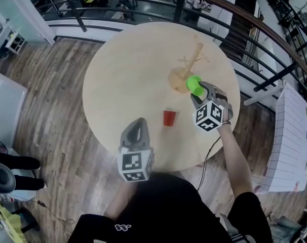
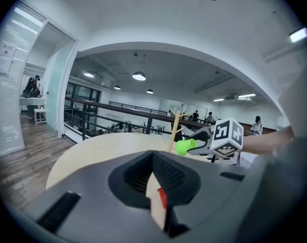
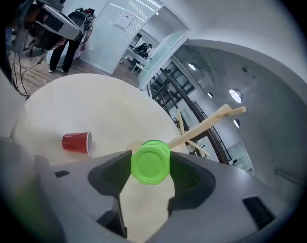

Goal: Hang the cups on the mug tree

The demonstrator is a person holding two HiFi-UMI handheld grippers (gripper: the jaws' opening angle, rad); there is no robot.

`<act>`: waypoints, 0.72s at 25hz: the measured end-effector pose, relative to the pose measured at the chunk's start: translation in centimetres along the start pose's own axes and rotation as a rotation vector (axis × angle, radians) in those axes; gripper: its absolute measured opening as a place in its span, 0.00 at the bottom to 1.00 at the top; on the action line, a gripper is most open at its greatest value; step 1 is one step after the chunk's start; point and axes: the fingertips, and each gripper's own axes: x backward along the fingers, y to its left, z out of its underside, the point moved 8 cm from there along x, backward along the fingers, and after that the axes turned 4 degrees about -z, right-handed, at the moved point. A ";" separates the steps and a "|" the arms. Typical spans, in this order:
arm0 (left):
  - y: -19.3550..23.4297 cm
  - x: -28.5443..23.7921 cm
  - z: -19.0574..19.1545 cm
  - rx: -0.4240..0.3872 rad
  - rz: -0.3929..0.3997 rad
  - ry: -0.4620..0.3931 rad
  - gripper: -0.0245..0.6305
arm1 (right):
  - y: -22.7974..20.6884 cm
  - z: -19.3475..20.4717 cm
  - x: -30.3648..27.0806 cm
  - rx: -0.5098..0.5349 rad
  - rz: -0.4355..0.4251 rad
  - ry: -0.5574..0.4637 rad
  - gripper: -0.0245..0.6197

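A green cup (image 1: 194, 84) is held in my right gripper (image 1: 200, 90), whose jaws press on both its sides; in the right gripper view the green cup (image 3: 150, 162) shows its base toward the camera. It hangs just right of the wooden mug tree (image 1: 190, 65), whose branch (image 3: 206, 124) reaches behind the cup. A red cup (image 1: 169, 118) stands on the round table (image 1: 123, 80); in the right gripper view the red cup (image 3: 76, 142) appears sideways. My left gripper (image 1: 139, 128) is shut and empty over the table's near edge, left of the red cup (image 2: 162, 198).
A dark metal railing (image 1: 143, 9) runs behind the table. Wooden floor (image 1: 47, 110) lies to the left, and a white board (image 1: 295, 135) stands at the right. A person (image 3: 67, 29) stands far off in the right gripper view.
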 end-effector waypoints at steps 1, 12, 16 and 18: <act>0.1 0.0 0.1 0.000 -0.005 0.003 0.06 | -0.1 0.1 -0.6 0.005 -0.008 0.004 0.41; 1.4 0.2 0.9 0.013 -0.072 0.036 0.06 | 0.3 1.0 -5.3 0.057 -0.053 0.055 0.41; 1.4 0.1 1.3 0.017 -0.083 0.043 0.06 | 0.4 1.4 -6.7 0.079 -0.056 0.083 0.41; 1.4 0.1 1.3 0.018 -0.088 0.044 0.06 | 0.4 1.6 -7.2 0.088 -0.052 0.091 0.41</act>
